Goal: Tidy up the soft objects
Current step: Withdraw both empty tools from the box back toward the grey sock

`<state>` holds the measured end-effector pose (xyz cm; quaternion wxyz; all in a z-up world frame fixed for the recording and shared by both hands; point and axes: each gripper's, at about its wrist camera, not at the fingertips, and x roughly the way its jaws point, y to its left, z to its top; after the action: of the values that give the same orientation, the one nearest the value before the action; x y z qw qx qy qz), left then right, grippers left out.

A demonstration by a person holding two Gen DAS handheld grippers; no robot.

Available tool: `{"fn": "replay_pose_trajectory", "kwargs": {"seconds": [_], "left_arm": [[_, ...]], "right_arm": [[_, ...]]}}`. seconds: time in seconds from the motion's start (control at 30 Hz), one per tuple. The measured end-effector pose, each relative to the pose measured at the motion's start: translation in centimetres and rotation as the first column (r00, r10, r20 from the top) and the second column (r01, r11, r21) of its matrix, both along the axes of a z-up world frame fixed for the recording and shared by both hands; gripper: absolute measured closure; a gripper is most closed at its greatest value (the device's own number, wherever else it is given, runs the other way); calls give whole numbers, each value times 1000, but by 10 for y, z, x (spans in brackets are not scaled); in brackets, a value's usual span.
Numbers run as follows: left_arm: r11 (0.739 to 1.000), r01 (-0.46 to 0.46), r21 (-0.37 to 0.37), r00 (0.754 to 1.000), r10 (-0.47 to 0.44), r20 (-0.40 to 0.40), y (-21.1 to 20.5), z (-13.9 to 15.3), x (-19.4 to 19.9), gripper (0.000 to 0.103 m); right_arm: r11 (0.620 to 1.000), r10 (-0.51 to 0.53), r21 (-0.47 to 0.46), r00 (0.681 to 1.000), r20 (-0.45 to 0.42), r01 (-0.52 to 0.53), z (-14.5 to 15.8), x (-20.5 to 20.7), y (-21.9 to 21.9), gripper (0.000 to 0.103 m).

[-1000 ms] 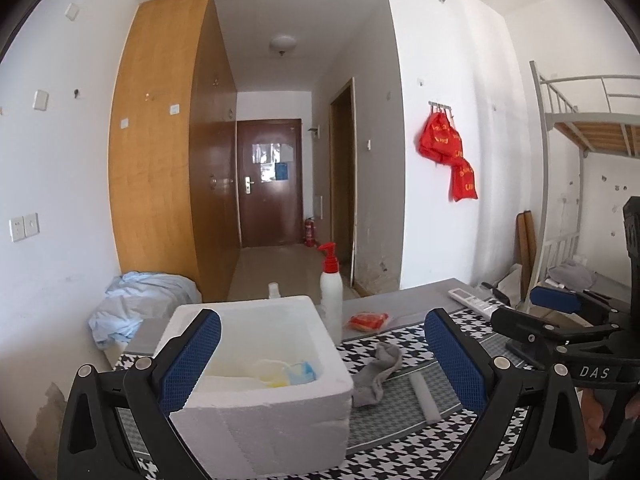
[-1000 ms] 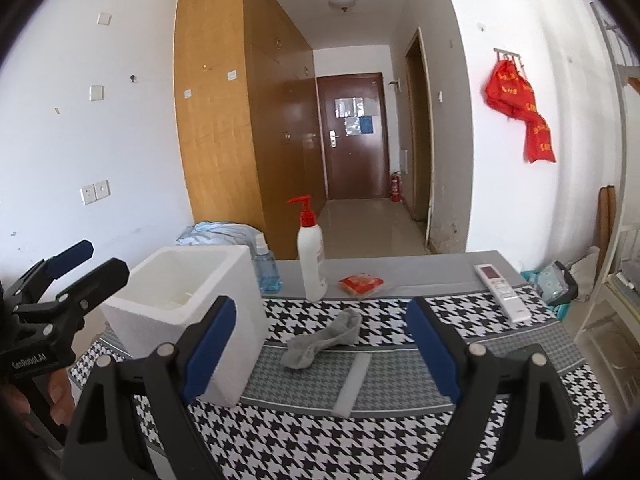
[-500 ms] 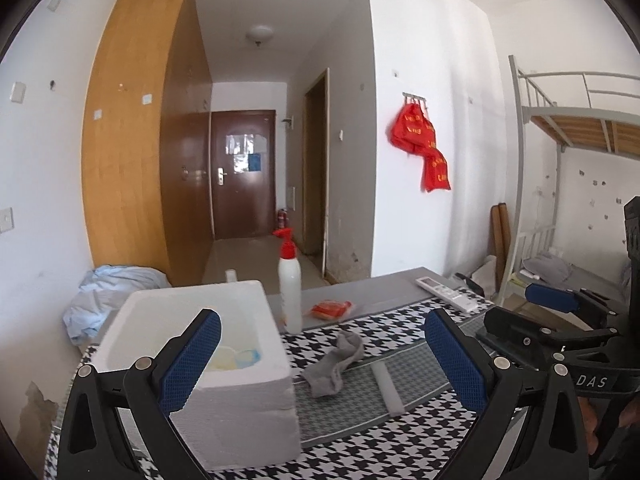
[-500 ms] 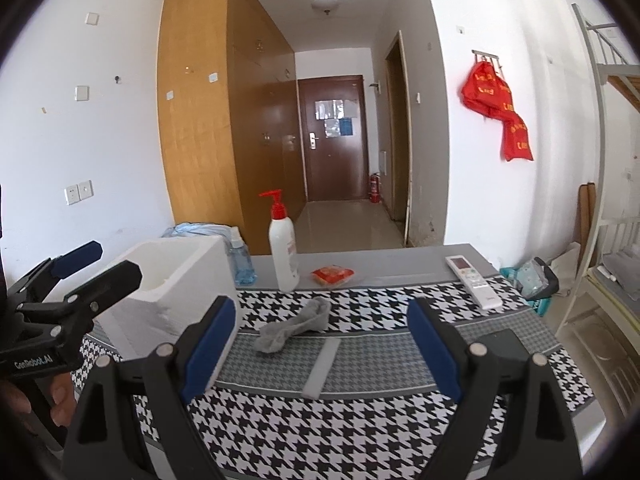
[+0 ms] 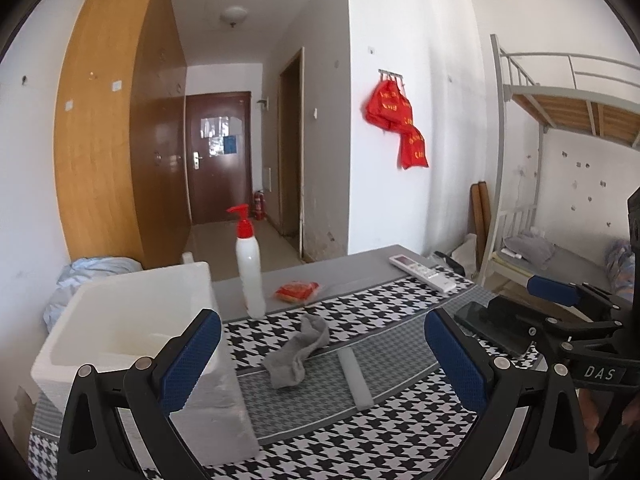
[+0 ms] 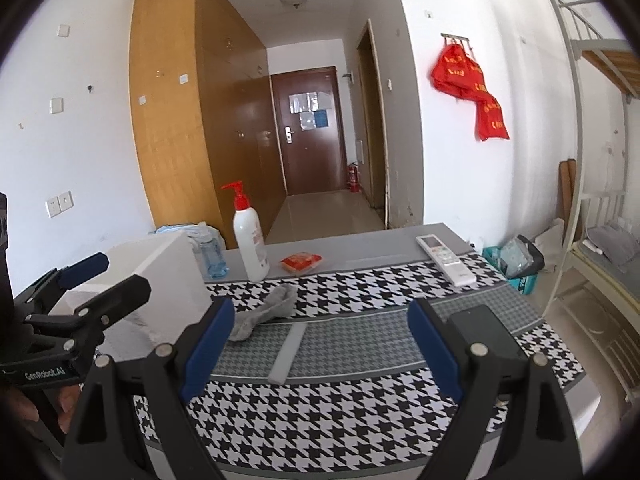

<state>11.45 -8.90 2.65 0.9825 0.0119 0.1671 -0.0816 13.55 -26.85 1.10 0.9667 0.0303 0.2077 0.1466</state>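
Observation:
A crumpled grey sock (image 5: 299,350) lies on the houndstooth tablecloth, also seen in the right wrist view (image 6: 267,311). A white foam box (image 5: 132,340) stands to its left; it shows in the right wrist view (image 6: 160,280) too. My left gripper (image 5: 320,364) is open and empty, held back from the sock above the near table edge. My right gripper (image 6: 320,344) is open and empty, to the right of the left one. A small red packet (image 5: 298,291) lies behind the sock.
A white pump bottle (image 5: 249,264) with a red top stands behind the sock. A white remote (image 6: 446,258) and a black phone (image 6: 484,336) lie on the right. A pale strip (image 5: 355,378) lies on the cloth. A blue-tinted bottle (image 6: 212,256) stands behind the box.
Both grippers have drawn back and swung right; the foam box has slid toward the left edge of each view and the phone has come into sight. Both stay open and empty.

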Motion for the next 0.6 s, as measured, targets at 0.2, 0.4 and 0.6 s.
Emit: {"fn": "replay_pose_trajectory", "kwargs": {"seconds": [0.2,0.4,0.6], "left_arm": [[1000,8,6,1000,-8,-19,-9,-6,9,1],[1000,11,11,999,-11,-39,-18,-13,19,1],[1000,-19,0,998,19,-65,-18,-22,33,1]], "right_arm": [[1000,-15,4,1000,-19,15,-6,4,-10,12],[1000,-22,13,999,-24,23,-12,6,-18,12],[1000,-5,1,999,-41,5,-18,16,-20,12]]}}
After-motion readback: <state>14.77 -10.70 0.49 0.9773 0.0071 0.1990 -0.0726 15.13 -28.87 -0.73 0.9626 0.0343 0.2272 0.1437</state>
